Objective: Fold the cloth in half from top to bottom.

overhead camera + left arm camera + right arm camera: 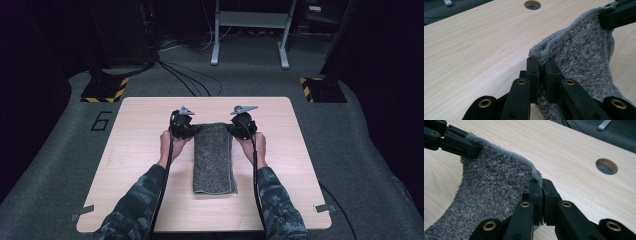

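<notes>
A: What's going on w/ the towel?

B: Grey terry towel, folded into a long strip, lies mid-table, long axis running away from the person. It's the landmark, so everything's relative to it.

A: Start from the left, then.

B: Left of the towel's far end: left gripper, jaws pinched together on the far-left corner. The left gripper view has that hemmed corner squeezed between the black jaws, cloth lifted off the wood there.

A: And on the right?

B: Right gripper, at the towel's far-right corner, also clamped on the cloth. The right gripper view shows the corner nipped between the jaws, far edge sagging between the two grips.

A: So how far along is it?

B: I'd say early in a fold. Done: both far corners gripped, far edge raised a bit. Near end lies flat on the table. Left to do, prob.: carry the far edge over toward the near end, lay it down, let go. That's my read, can't be sure.

A: Counts?

B: 1 towel, 2 grippers, 2 hands in camo sleeves, 1 table. Also 1 round hole in the tabletop beyond the towel, and 2 yellow-black hazard-striped stand bases on the floor past the table, 1 on the left, 1 on the right.
</notes>
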`<state>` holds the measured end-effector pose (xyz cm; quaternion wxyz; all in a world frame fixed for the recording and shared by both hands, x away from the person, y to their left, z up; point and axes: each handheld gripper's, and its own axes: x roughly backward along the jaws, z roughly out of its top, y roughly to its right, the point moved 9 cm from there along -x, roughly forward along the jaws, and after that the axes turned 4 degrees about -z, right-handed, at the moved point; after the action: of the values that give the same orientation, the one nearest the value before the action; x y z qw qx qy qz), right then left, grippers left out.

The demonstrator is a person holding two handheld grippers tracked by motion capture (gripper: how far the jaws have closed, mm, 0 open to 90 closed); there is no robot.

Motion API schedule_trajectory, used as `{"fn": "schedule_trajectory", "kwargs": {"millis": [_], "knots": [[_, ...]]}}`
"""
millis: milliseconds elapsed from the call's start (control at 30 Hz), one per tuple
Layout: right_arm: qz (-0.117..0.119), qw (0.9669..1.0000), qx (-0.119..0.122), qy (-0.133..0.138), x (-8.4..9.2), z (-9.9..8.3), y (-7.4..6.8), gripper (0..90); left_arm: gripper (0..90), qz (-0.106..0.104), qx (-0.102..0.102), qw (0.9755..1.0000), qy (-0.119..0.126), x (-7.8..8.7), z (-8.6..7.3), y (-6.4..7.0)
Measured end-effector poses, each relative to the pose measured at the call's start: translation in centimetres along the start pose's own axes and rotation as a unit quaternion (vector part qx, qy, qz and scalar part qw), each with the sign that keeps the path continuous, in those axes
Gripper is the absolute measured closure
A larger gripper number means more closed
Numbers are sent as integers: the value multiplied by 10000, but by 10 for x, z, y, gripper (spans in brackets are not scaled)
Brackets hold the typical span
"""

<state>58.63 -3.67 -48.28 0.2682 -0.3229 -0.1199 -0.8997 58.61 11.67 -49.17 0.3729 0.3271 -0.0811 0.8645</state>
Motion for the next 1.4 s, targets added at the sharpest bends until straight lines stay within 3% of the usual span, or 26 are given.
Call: {"fn": "schedule_trajectory", "kwargs": {"millis": [267, 533, 767, 1067, 1400], "knots": [[62, 9996, 204, 210, 23, 0, -8, 880, 835, -63, -127, 9997, 194, 15, 2, 11], [137, 9983, 462, 334, 43, -9, -24, 879, 833, -186, -259, 9990, 313, 31, -9, 26], [304, 9971, 636, 271, 54, -32, -40, 877, 829, -273, -401, 9986, 227, 39, -28, 42], [411, 9960, 774, 145, 61, -59, -48, 875, 816, -431, -520, 9977, 25, 42, -55, 66], [633, 9958, 661, -80, 66, -96, -61, 870, 790, -638, -454, 9966, -241, 41, -93, 83]]}}
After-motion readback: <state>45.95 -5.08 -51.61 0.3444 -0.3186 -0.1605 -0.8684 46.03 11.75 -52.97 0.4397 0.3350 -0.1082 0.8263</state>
